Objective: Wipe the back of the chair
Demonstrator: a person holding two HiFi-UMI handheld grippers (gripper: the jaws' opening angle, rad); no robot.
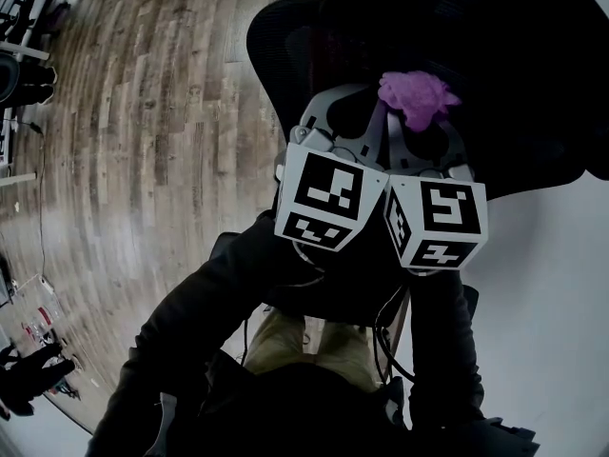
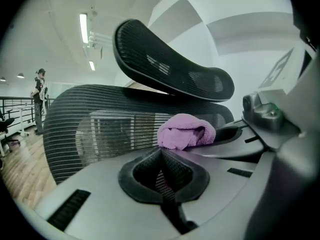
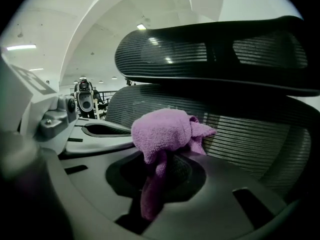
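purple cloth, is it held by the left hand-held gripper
No, the right gripper view shows the purple cloth clamped between the jaws of the right hand-held gripper.

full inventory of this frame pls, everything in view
chair: one, black mesh back, right in front of both grippers
headrest: one, black mesh, above the chair back
cloth: one, purple, bunched at the right gripper's tip, next to the chair back
floor: wood planks, brown-grey, below and left of the chair
railing: one, dark, far left in the background
bystander: one, dark clothes, standing by the railing
ceiling lights: several, white strips, overhead
left gripper: grey, marker cube on it, jaws together, nothing in them
right gripper: grey, marker cube on it, jaws shut on the cloth
sleeves: two, dark, behind the grippers
trousers: tan, bottom of head view
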